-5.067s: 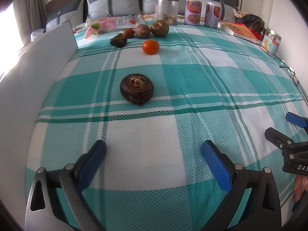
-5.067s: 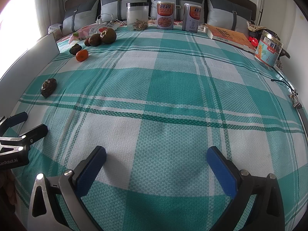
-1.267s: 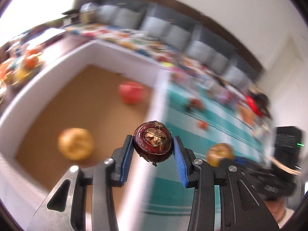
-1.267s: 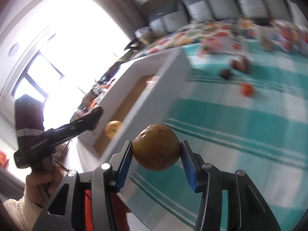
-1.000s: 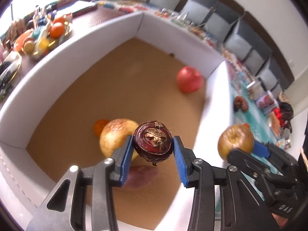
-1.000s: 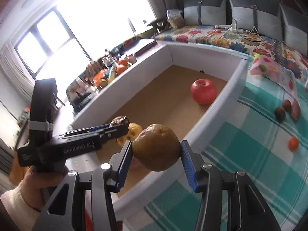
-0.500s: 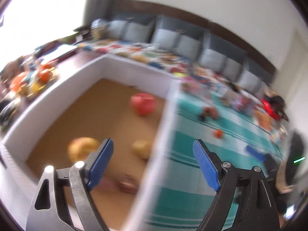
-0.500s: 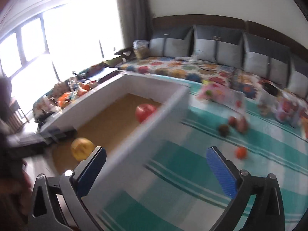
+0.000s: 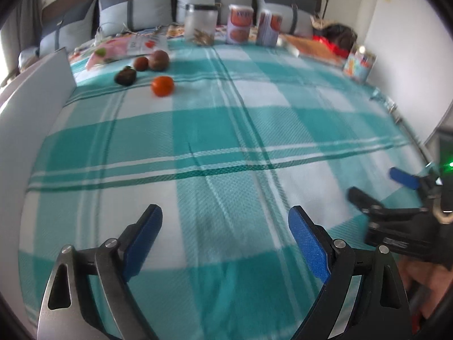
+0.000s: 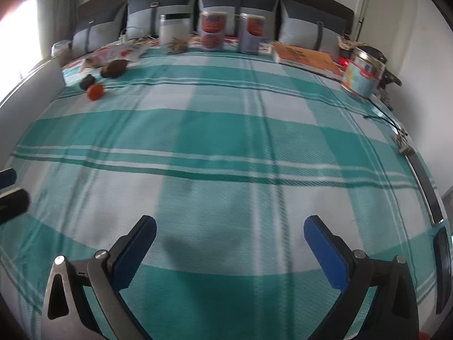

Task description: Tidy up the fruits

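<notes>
Fruits: round orange tangerine (image 9: 162, 85) and three dark brown fruits (image 9: 150, 61) near bed's far-left corner
Left gripper (image 9: 225, 240): empty, jaws opening wide
Right gripper (image 10: 230, 245): empty, fully spread

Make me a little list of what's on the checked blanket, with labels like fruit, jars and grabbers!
surface: teal and white checked blanket
fruit left: orange fruit, three dark fruits behind it
box: white wall at the blanket's left edge
back row: clear jar, two tins
left gripper: jaws opening, empty
right gripper: open, empty
</notes>
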Available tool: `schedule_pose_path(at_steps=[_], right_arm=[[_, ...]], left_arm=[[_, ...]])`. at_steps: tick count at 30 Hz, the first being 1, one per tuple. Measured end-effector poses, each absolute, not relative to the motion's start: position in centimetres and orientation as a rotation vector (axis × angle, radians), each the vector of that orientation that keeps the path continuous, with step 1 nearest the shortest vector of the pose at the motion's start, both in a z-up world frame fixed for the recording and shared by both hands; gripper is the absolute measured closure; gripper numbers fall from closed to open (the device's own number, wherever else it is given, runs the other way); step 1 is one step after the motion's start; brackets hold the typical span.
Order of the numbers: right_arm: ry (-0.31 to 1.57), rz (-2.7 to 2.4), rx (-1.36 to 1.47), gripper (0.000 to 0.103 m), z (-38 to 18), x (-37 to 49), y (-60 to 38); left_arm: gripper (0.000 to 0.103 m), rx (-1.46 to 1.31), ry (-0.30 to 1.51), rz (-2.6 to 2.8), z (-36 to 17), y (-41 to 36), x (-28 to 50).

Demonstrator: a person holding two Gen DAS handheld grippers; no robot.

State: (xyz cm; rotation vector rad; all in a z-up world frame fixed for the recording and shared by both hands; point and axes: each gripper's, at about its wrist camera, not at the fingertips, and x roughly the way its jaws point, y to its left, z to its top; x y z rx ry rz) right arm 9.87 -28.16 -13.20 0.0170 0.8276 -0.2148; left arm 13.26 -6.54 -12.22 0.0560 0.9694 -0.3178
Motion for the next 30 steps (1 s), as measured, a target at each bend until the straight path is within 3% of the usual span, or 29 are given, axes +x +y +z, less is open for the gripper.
schedule_pose_path(at_steps=[30], right_arm=[[0.839, -0.180, 0.058, 0.000, -13.6, 9.8, -28.2]], left_arm=[[0.007, 0.114, 0.953, -0.281, -14.0, -7.0, 13.2]])
